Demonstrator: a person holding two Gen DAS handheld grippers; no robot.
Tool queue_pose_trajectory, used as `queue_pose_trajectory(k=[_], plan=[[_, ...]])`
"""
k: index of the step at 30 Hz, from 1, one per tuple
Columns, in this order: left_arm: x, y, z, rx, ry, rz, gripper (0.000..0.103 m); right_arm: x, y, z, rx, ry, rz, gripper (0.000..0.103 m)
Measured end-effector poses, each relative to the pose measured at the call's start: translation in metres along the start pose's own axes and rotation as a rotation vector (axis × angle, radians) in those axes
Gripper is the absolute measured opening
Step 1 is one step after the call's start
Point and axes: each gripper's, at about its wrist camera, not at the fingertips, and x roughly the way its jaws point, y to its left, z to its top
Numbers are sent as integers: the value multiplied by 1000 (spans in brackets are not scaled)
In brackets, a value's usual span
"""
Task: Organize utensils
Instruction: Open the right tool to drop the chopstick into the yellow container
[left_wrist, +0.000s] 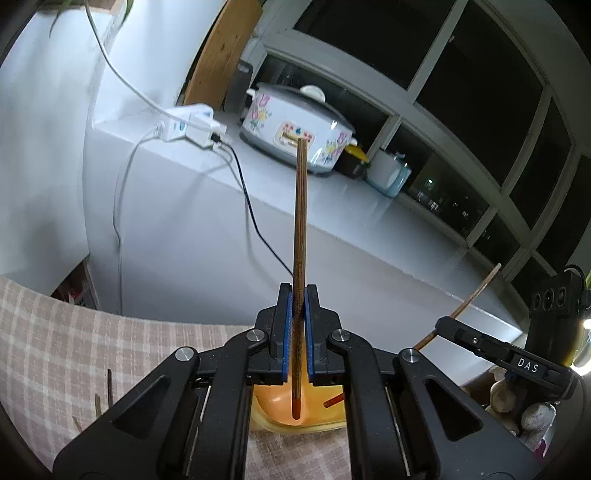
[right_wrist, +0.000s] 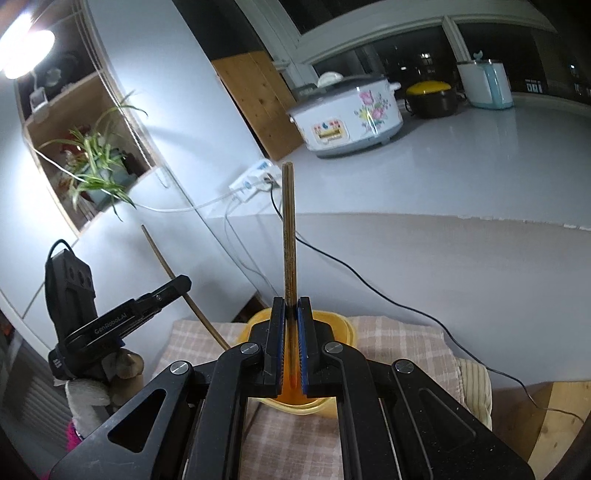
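My left gripper (left_wrist: 298, 291) is shut on a long wooden chopstick (left_wrist: 300, 221) that stands upright between its blue pads. The chopstick's lower end hangs over a yellow container (left_wrist: 269, 410) on the checked cloth (left_wrist: 74, 343). Another reddish stick end (left_wrist: 334, 400) lies in that container. My right gripper (right_wrist: 291, 302) is shut on a second upright chopstick (right_wrist: 287, 229) above the same yellow container (right_wrist: 340, 325). Each gripper shows in the other's view: the right gripper (left_wrist: 443, 325) with its chopstick (left_wrist: 476, 291), the left gripper (right_wrist: 183, 282) with its chopstick (right_wrist: 162, 258).
A flowered rice cooker (left_wrist: 295, 129), a yellow-lidded black pot (right_wrist: 430, 98) and a blue-white appliance (right_wrist: 484, 85) stand on the grey counter (right_wrist: 461, 155). A power strip (left_wrist: 188, 125) trails cables down the counter's front. A few loose chopsticks (left_wrist: 99, 400) lie on the cloth. A potted plant (right_wrist: 96, 166) sits in a shelf.
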Motion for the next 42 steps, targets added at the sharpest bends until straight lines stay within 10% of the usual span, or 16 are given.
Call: queue_pose_trajectory(k=[19,24,31,42], plan=[[10,-2,-25,43,84,11,4,44,0,-22,-21,121,-56,5],[4,-2,-27,41,88,-2,30,42,5,-22,-44,120,-75,5],[-16,-3,-29,65,65,-7,32,26,12,-22,-77,91,-118,35],[-90,25,-32,78,-30,36,32,-19,24,-27,-110,-17,-163,36]])
